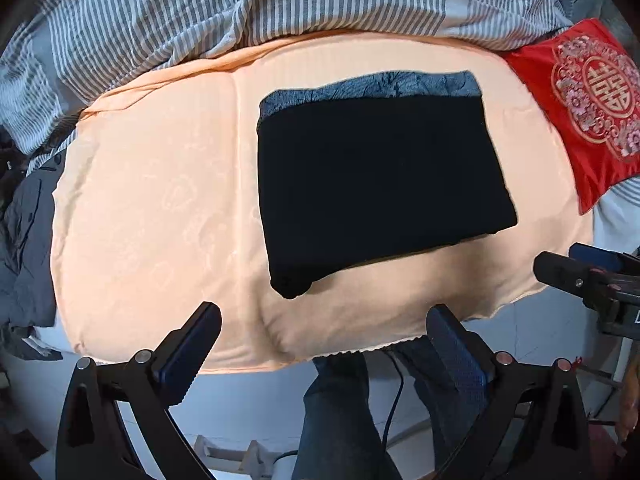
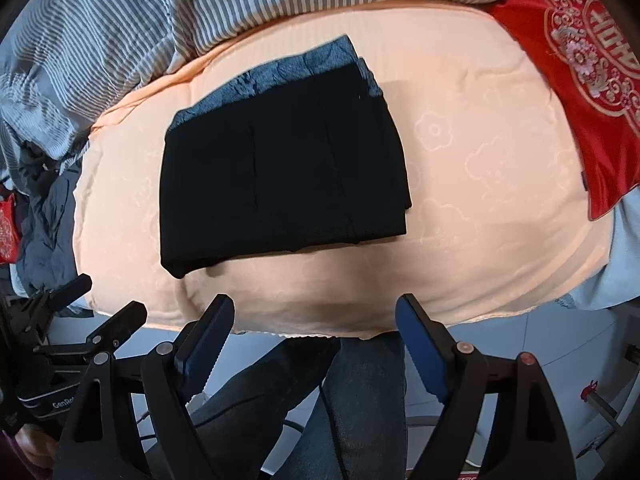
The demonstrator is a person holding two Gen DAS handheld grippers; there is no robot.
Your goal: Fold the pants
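Note:
The black pants (image 1: 380,184) lie folded into a flat rectangle on the peach blanket (image 1: 160,208), with a blue-grey inner band showing along the far edge. They also show in the right wrist view (image 2: 280,176). My left gripper (image 1: 324,324) is open and empty, held back above the bed's near edge, apart from the pants. My right gripper (image 2: 316,316) is open and empty too, also held back from the pants. The right gripper shows at the right edge of the left wrist view (image 1: 592,280). The left gripper shows at the lower left of the right wrist view (image 2: 80,320).
A grey-and-white striped duvet (image 1: 200,12) is bunched along the far side. A red embroidered cushion (image 1: 580,100) lies at the far right. Dark clothes (image 1: 24,240) are piled at the left. The person's jeans-clad legs (image 1: 340,420) and a cable are below the bed edge.

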